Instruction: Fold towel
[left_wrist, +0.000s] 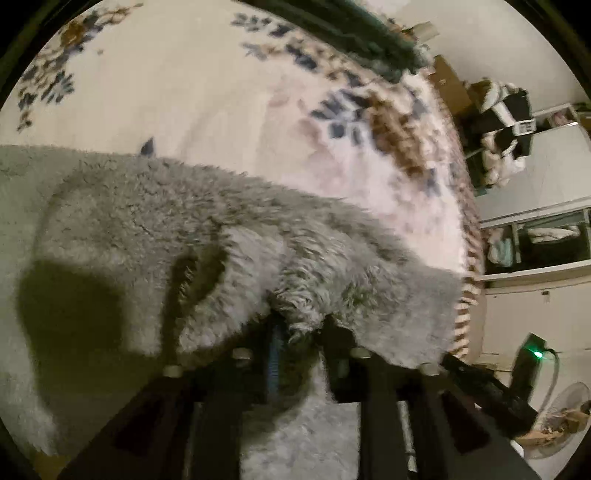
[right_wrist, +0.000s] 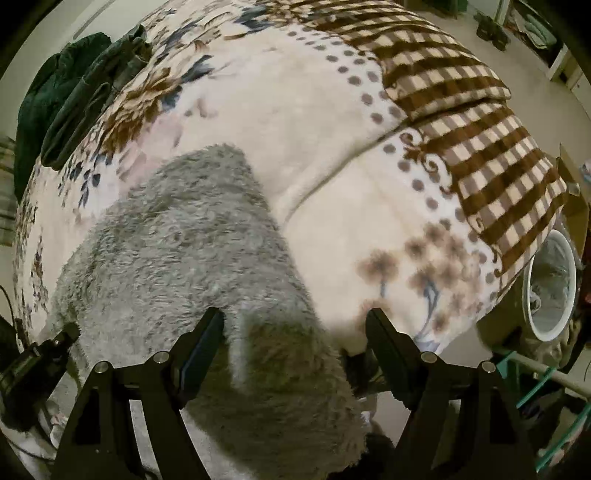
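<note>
A grey fluffy towel (left_wrist: 184, 221) lies on a floral blanket (left_wrist: 184, 92) spread over a bed. In the left wrist view part of the towel is lifted and doubled over, and my left gripper (left_wrist: 303, 332) is shut on its edge, with fluff bunched between the narrow jaws. In the right wrist view the towel (right_wrist: 177, 251) runs from the middle of the bed down under the fingers. My right gripper (right_wrist: 295, 317) hovers over the towel's near end, open wide with nothing between its fingers.
A brown checked blanket (right_wrist: 461, 110) lies folded at the bed's far right. Dark green clothes (right_wrist: 74, 92) are piled at the far left. A white round fan (right_wrist: 550, 288) stands beside the bed. A black device with a green light (left_wrist: 532, 365) and shelves (left_wrist: 546, 236) sit beyond the bed's edge.
</note>
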